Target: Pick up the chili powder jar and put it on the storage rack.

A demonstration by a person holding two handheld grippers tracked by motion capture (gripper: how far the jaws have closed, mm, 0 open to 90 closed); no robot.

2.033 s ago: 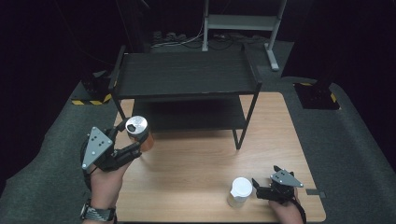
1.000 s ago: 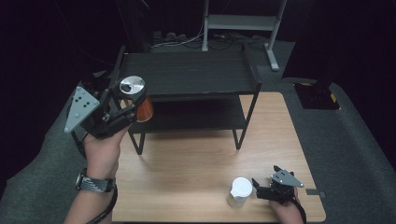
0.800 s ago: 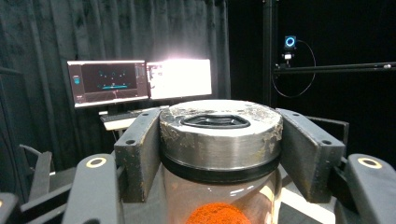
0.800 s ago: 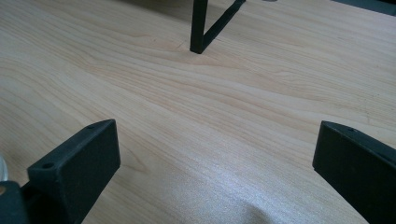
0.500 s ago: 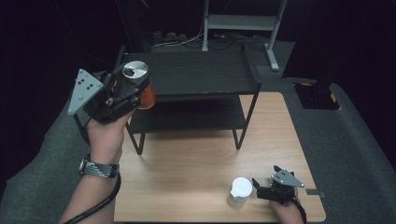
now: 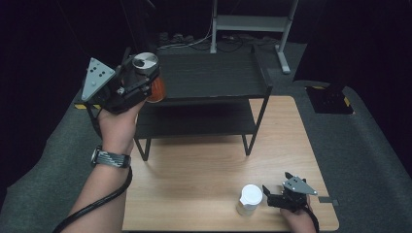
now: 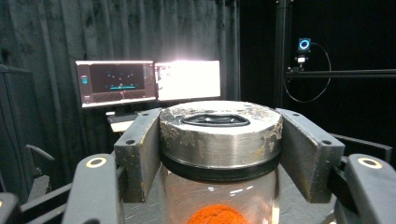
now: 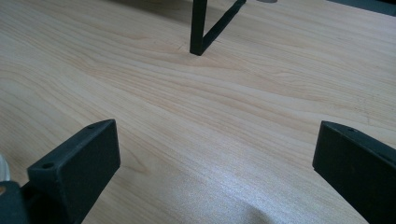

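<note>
Dark room, wood table (image 6: 194, 194) with black two-tier rack (image 6: 214, 77); jar (image 6: 148, 73) held up at rack's left end.

Hidden: the jar's lower body is cut off at the bottom of the left gripper view, its base unseen; in the high view the gripper body and hand cover most of its glass. Orange powder shows inside, its amount unclear. Jar upright, long axis vertical, scuffed metal lid on top, level with the top shelf's left edge; whether it touches the rack I cannot tell. Left gripper (image 6: 141, 80): jaws clamped on the jar at either side, just under and against the lid. Right gripper (image 6: 272, 196): low on the table's near right, jaws spread wide with bare wood between, holding nothing; white cup (image 6: 250, 199) just beside it, contact unclear.
</note>
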